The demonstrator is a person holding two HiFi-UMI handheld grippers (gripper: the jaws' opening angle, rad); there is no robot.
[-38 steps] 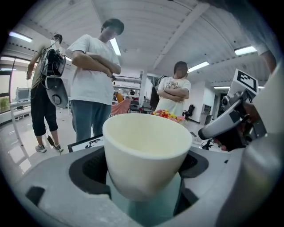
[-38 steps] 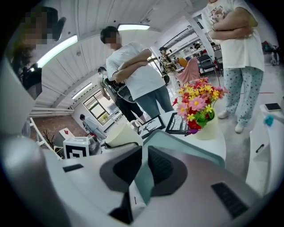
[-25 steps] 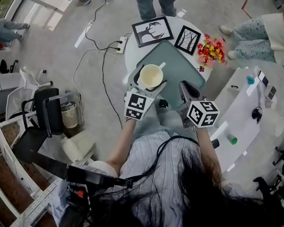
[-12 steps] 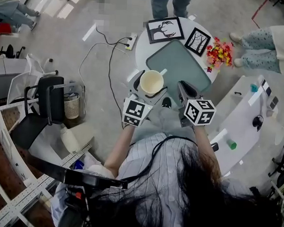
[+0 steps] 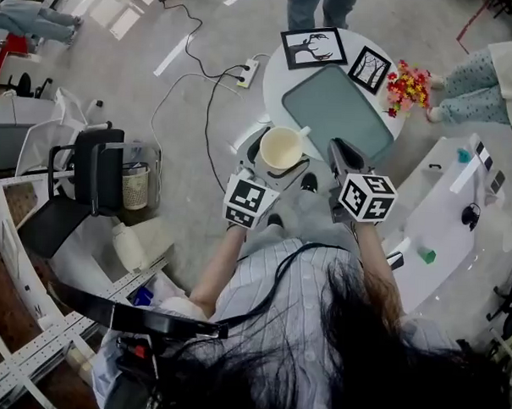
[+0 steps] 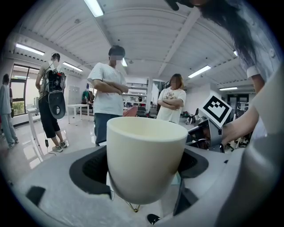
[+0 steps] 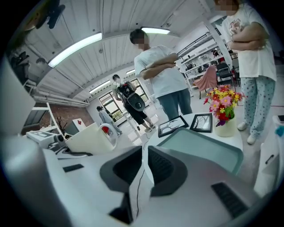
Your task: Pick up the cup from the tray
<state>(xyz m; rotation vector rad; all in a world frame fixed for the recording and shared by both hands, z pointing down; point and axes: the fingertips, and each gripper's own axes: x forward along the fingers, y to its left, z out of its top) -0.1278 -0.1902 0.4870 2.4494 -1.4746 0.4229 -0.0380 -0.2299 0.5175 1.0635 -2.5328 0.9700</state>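
A cream cup [image 5: 280,147] with a small handle sits between the jaws of my left gripper [image 5: 279,155], held in the air off the near left corner of the grey-green tray [image 5: 341,110]. In the left gripper view the cup [image 6: 146,155] fills the middle, and the left gripper [image 6: 144,170] is shut on its lower body. My right gripper [image 5: 341,154] hovers at the tray's near edge with its jaws together and nothing in them. In the right gripper view, the right gripper [image 7: 144,166] points over the bare tray [image 7: 208,148], with the cup [image 7: 91,139] at the left.
The tray lies on a round white table [image 5: 282,103] with two framed pictures [image 5: 314,47] [image 5: 369,69] and a flower vase [image 5: 409,83] at the back. A power strip [image 5: 247,72] with cables lies on the floor. A white desk [image 5: 459,208] stands right. People stand around.
The left gripper has drawn the cup back from over the tray's edge towards the person's body. The right gripper has held its place, still shut.
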